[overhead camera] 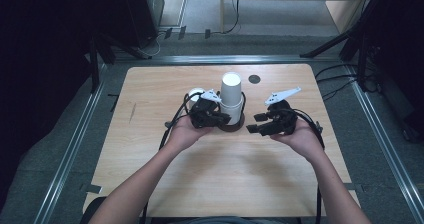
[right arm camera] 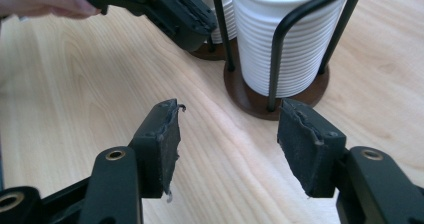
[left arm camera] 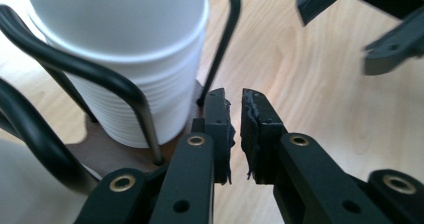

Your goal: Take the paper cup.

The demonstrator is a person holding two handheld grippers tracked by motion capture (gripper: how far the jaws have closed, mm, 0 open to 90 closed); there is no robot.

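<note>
White paper cups (overhead camera: 231,95) stacked in a black wire holder (overhead camera: 231,124) on the table (overhead camera: 150,84).
Left gripper (overhead camera: 218,118), nearly closed and empty, sits beside the holder's left; right gripper (overhead camera: 255,123), apart and empty, is on its right.

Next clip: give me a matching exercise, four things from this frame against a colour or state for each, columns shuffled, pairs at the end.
Things
1. left tongs
2. right tongs
3. cup stack
4. holder base

States or colours
A. white, ribbed, standing inside black wire rods
B. jaws wide apart, nothing between them
C. brown, round, flat on the table
D. jaws almost together, nothing between them

Pairs: 1-D, 2-B, 3-A, 4-C
</note>
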